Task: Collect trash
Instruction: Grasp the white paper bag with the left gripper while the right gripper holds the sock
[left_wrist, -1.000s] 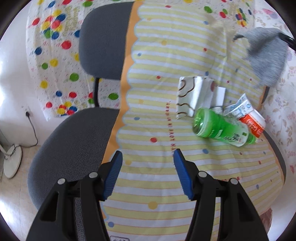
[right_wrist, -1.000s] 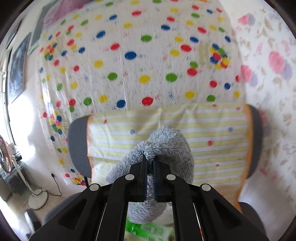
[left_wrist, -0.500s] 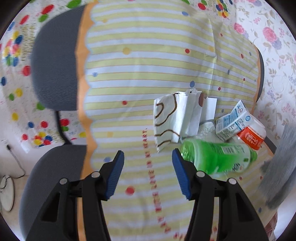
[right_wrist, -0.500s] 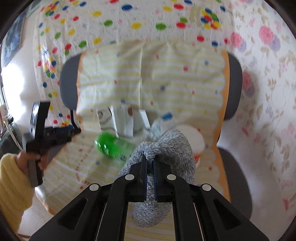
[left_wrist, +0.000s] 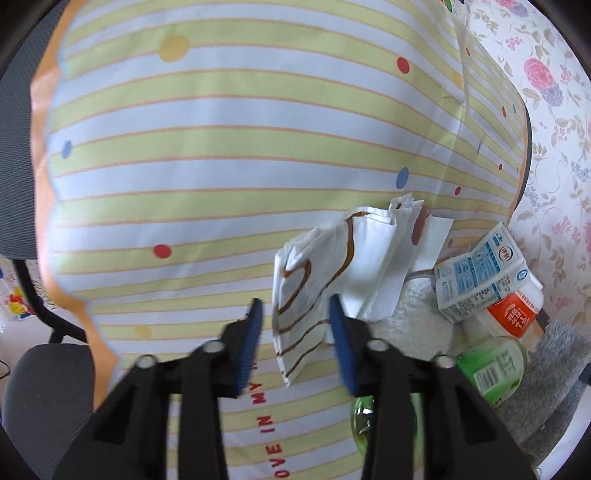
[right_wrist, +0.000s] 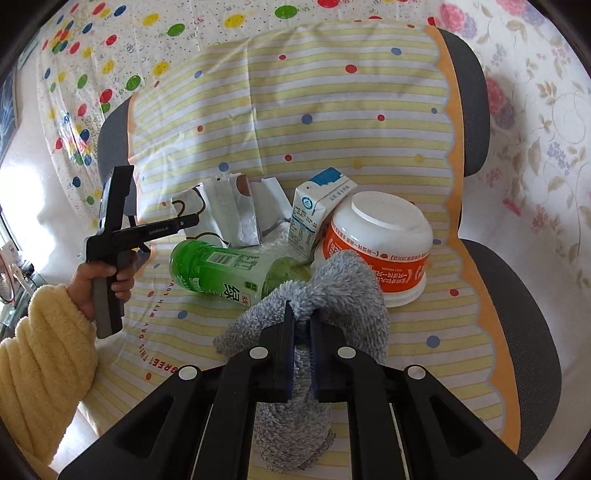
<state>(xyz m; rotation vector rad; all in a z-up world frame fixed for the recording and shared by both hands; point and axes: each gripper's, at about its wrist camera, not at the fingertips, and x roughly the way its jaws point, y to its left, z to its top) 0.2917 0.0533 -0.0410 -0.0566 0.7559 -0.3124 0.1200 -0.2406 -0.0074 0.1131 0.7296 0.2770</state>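
Trash lies heaped on the striped cloth (right_wrist: 332, 110) over the chair seat — green bottle (right_wrist: 218, 269), milk carton (right_wrist: 317, 206), orange-labelled tub (right_wrist: 376, 240). The left gripper (left_wrist: 295, 317) has just been closing, jaws straddling the white paper wrapper (left_wrist: 332, 266) without pressing it yet. The right gripper (right_wrist: 301, 317) stays clamped on a grey fuzzy cloth (right_wrist: 332, 280) — low beside the tub.

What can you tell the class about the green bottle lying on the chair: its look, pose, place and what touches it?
The green bottle looks like translucent green plastic with a pale label bearing a barcode and printed characters. It lies on its side on the striped cloth covering the chair, its base toward the left hand-held gripper. The grey fluffy cloth overlaps its neck end, hiding any cap. The white paper bag and milk carton sit just behind it; whether they touch it is unclear.
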